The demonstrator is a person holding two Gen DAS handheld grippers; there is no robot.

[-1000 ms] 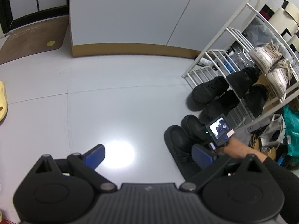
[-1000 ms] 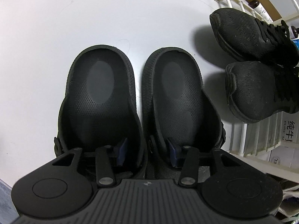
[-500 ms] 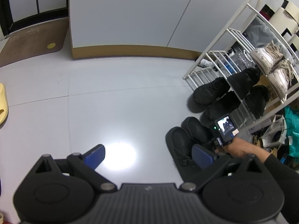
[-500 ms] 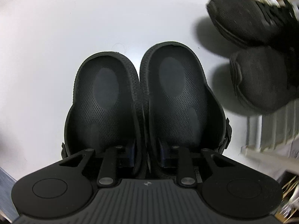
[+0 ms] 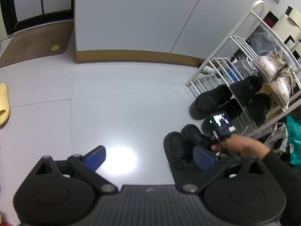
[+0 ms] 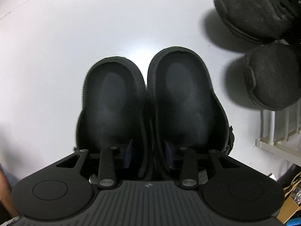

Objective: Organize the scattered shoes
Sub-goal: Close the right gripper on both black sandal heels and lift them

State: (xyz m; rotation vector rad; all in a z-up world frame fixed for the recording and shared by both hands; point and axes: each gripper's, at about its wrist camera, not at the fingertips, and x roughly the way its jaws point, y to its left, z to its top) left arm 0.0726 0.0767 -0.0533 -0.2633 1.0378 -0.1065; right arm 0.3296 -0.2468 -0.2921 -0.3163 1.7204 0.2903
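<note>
The right gripper [image 6: 148,155] had pinched the inner walls of the two black clogs [image 6: 150,101] together, closing the gap seen a second before; its jaws were now easing apart, the walls between them. The pair sat on the floor [image 5: 116,98] just beside the shoe rack [image 5: 222,69], apparently placed. The left gripper [image 5: 148,156] hung wide apart, empty.
</note>
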